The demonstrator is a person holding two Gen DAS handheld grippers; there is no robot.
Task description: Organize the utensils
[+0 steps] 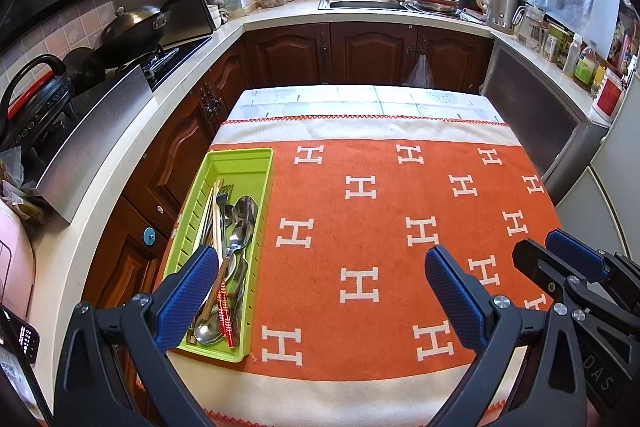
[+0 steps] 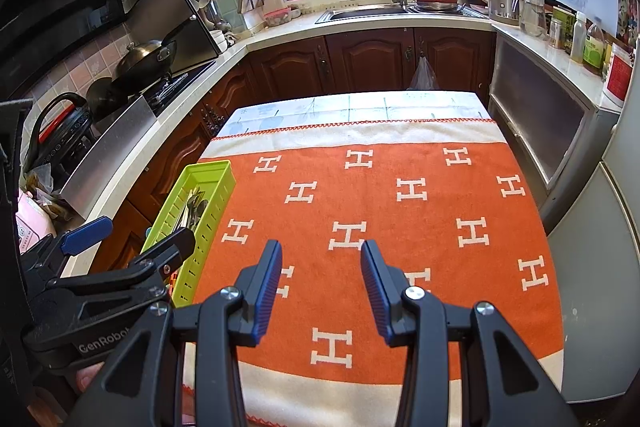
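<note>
A lime-green utensil tray (image 1: 256, 163) lies along the left edge of the table, on an orange cloth (image 1: 380, 227) patterned with white H shapes. In it lie spoons (image 1: 242, 223), a fork, pale chopsticks and red-patterned chopsticks (image 1: 224, 311), all lengthwise. My left gripper (image 1: 320, 263) hangs open above the cloth, its left finger (image 1: 188, 291) over the tray's near end, nothing between the fingers. My right gripper (image 2: 322, 255) is open over the middle of the cloth (image 2: 400, 211), holding nothing. The tray (image 2: 218, 175) shows at the left of the right wrist view, partly hidden by the left gripper.
Kitchen counters wrap around the table: a stove with a wok (image 1: 132, 23) on the left, a sink (image 1: 360, 3) at the back, a kettle (image 1: 500, 1) and bottles at the right. Brown cabinets (image 1: 360, 55) stand beyond the table's far edge.
</note>
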